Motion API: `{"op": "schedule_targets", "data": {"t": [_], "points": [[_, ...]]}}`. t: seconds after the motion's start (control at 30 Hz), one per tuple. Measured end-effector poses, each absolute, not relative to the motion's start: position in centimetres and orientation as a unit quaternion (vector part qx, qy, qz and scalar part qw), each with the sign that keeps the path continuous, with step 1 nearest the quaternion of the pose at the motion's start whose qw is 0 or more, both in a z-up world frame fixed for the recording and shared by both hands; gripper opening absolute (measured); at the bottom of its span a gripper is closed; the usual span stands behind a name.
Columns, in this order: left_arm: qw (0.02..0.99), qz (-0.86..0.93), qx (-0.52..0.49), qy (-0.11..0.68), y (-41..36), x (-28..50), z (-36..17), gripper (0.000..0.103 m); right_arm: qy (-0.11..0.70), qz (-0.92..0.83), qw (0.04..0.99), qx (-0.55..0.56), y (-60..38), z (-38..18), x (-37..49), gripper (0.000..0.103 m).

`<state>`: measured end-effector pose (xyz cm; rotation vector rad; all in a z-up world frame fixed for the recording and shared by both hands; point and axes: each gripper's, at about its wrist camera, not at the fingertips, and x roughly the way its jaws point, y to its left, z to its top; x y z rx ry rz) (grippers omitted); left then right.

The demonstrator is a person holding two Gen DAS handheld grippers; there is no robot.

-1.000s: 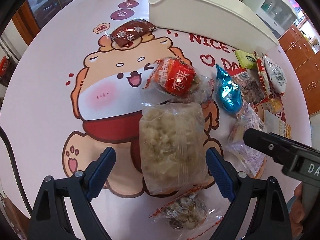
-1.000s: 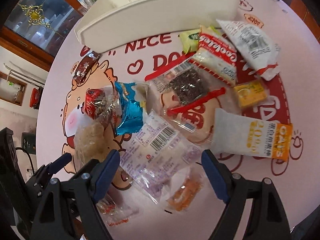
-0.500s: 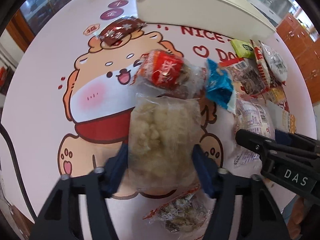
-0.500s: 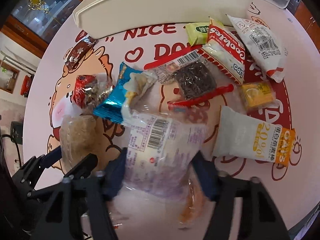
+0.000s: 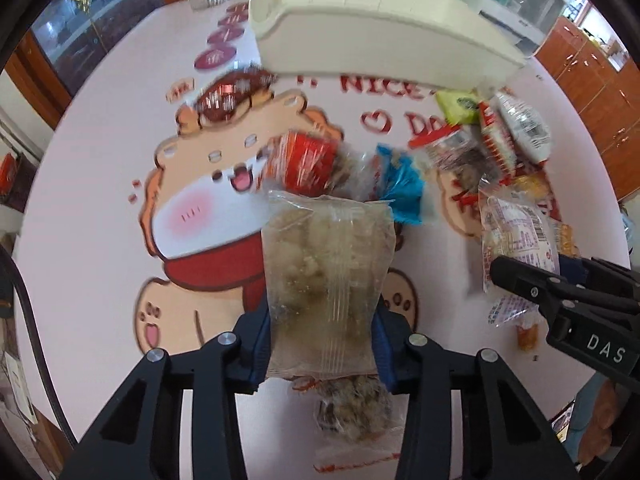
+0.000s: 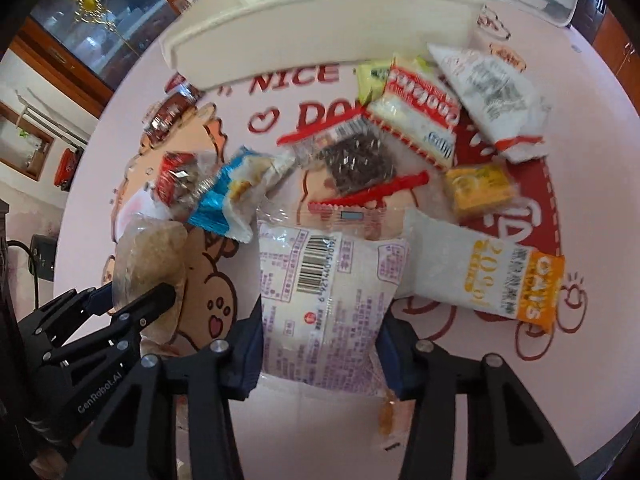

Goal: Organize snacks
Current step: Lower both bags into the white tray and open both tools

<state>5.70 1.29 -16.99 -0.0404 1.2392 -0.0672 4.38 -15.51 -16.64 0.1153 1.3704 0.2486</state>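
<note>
Both grippers have closed within the last second: 1.0 s ago each pair of jaws stood spread around a packet, and now each pinches one. The left gripper point(image 5: 323, 354) clamps the clear rice-crisp packet point(image 5: 326, 280) at its near end; the right gripper point(image 6: 320, 354) clamps the barcode packet point(image 6: 328, 300) the same way. Both packets appear raised off the table point(image 5: 100, 248), though the motion blur makes this uncertain. The judgement is that 2 snacks are secured and ready for transfer, with no snack visibly inside the bin yet.

Materials, near to far:

1. The rice-crisp packet is transparent crinkled film over pale, lumpy, puffed content. It is soft and bulges between the pads.
2. The barcode packet is translucent white film with purple print, flat and pillow-shaped.
3. A small clear bag of brown clusters point(image 5: 354, 412) lies on the table's near edge, below the left gripper.
4. In the table's middle lie the red foil snack point(image 5: 306, 160), the glossy blue foil packet point(image 5: 402, 192) and a clear packet of dark seeds point(image 6: 358, 158).
5. Towards the right edge lies the matte white oats sachet point(image 6: 480, 276).
6. At the far edge stands the white plastic bin point(image 5: 380, 40), rigid, smooth and long with rounded corners.
</note>
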Motion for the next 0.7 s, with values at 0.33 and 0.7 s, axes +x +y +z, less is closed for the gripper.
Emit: {"op": "schedule_targets", "data": {"t": [0.33, 0.7], "points": [[0.869, -0.048, -0.008, 0.493, 1.4, 7.6, -6.3, 0.041, 0.549, 0.145, 0.821, 0.055, -17.0, -8.7, 5.7, 0.049], [0.902, -0.036, 0.039, 0.429, 1.6, 16.0, 2.3, 0.041, 0.474, 0.138, 0.868, 0.051, -19.1, 0.0, 12.7, 0.049]]}}
